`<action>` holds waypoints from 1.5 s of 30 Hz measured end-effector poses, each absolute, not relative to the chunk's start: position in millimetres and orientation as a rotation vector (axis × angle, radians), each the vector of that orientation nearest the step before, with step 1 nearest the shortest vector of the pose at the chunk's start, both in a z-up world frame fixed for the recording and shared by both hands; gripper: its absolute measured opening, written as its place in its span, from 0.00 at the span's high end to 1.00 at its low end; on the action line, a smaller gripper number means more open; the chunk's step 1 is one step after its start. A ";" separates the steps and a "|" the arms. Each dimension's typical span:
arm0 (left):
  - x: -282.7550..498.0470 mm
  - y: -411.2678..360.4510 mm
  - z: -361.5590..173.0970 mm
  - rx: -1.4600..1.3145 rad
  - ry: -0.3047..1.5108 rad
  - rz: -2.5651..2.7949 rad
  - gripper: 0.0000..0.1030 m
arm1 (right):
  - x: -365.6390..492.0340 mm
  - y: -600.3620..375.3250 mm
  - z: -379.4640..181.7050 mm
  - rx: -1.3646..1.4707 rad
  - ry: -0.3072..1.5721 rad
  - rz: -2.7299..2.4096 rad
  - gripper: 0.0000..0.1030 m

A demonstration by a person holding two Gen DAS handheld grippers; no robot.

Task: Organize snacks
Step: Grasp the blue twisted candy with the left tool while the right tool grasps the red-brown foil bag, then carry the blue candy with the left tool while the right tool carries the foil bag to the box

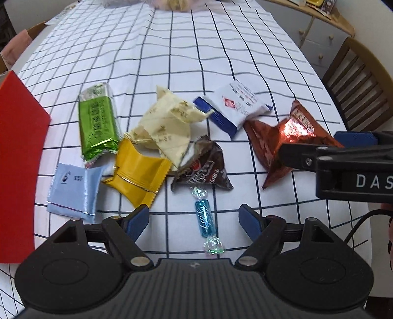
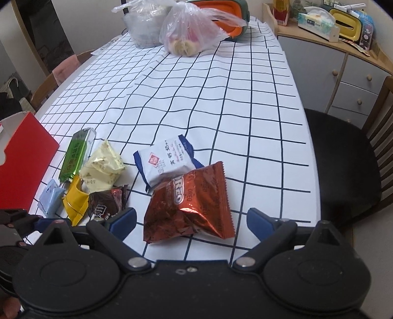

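Observation:
Snacks lie in a loose heap on the checked tablecloth (image 1: 172, 49). In the left wrist view my left gripper (image 1: 194, 216) stands open over a blue twist-wrapped candy (image 1: 205, 216), its blue pads clear of it on either side. Beyond lie a yellow pack (image 1: 137, 171), a dark brown pack (image 1: 203, 169), a light blue sachet (image 1: 73, 191), a green bar (image 1: 98, 122), a cream wrapper (image 1: 167, 122) and a white-and-blue pack (image 1: 235, 108). My right gripper (image 2: 191, 216) is open around the copper Oreo pack (image 2: 189, 203), with neither pad touching it.
A red box (image 1: 17, 159) stands at the left edge of the heap. Two plastic bags (image 2: 191, 32) and an orange container (image 2: 221, 9) sit at the table's far end. A black-seated chair (image 2: 343, 157) and a cabinet (image 2: 331, 68) are on the right.

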State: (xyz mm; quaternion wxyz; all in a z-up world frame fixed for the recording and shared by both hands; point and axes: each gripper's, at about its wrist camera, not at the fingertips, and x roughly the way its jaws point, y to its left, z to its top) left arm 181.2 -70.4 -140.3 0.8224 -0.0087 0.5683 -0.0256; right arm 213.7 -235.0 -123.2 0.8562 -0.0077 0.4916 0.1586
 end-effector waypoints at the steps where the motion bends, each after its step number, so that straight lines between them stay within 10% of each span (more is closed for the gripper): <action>1: 181.8 -71.7 -142.0 -0.011 1.216 -0.051 0.26 | 214.1 -234.9 -123.8 -0.016 1.035 0.336 0.08; 16: 178.8 -83.8 -139.6 0.050 1.195 -0.065 0.87 | 216.8 -234.1 -126.0 -0.007 1.029 0.346 0.34; 28: 169.6 -73.5 -135.0 0.035 1.171 -0.064 0.88 | 202.8 -233.3 -121.4 0.013 0.980 0.348 0.65; 45: 145.6 -32.5 -113.3 -0.081 1.147 -0.084 0.88 | 161.2 -230.2 -94.8 0.030 0.908 0.323 0.77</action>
